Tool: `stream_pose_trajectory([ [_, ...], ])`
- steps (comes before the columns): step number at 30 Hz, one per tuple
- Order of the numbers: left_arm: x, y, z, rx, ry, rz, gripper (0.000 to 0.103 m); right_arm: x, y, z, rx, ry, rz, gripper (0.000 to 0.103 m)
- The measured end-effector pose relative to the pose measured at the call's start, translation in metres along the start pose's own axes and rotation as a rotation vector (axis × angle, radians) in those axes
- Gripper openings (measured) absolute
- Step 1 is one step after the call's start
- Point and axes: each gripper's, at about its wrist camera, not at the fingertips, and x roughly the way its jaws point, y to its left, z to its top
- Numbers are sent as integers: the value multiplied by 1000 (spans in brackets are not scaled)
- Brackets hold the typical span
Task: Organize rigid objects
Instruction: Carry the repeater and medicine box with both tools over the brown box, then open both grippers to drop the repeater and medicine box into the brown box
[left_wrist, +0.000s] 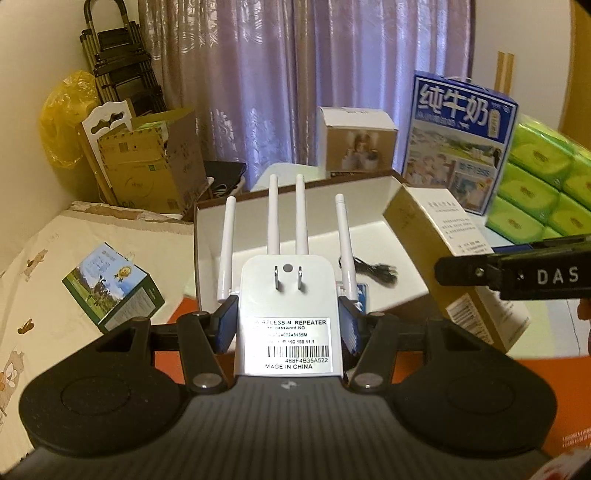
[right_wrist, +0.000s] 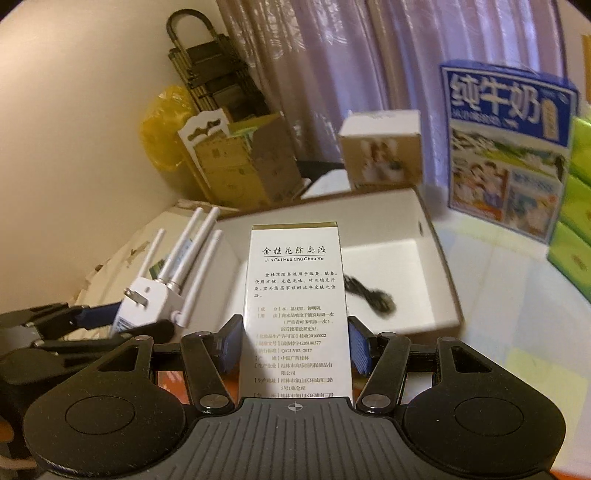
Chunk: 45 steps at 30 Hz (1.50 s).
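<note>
My left gripper (left_wrist: 288, 325) is shut on a white wireless repeater (left_wrist: 288, 295). Its blue pads press the repeater's sides, the plug prongs face the camera and the antennas point away. Beyond it lies an open white-lined cardboard box (left_wrist: 332, 199) with a black cable (left_wrist: 376, 273) on its floor. My right gripper (right_wrist: 295, 347) is shut on a tall white and gold carton (right_wrist: 295, 295) printed with Chinese text, held above the open box's (right_wrist: 424, 229) near edge. The right wrist view shows the repeater (right_wrist: 155, 299) to the left of the carton, apart from it. In the left wrist view a right-gripper finger (left_wrist: 465, 271) lies against the carton (left_wrist: 443, 236).
A blue milk case (left_wrist: 458, 140) and a small photo-printed box (left_wrist: 354, 140) stand behind the open box. Green tissue packs (left_wrist: 546, 184) are stacked at right. A small green and blue box (left_wrist: 114, 288) lies on the patterned cover at left. Cardboard boxes (left_wrist: 155, 166) fill the far-left corner.
</note>
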Motion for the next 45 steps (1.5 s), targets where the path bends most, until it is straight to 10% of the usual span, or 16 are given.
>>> stream_pose_trajectory([
  [16,88,21,34,-51,89,3,52,84,-13,57,-22,8,-87,55],
  [45,162,18,34,-57,201,-2,57,138,-71,42,-8,117,-206,60],
])
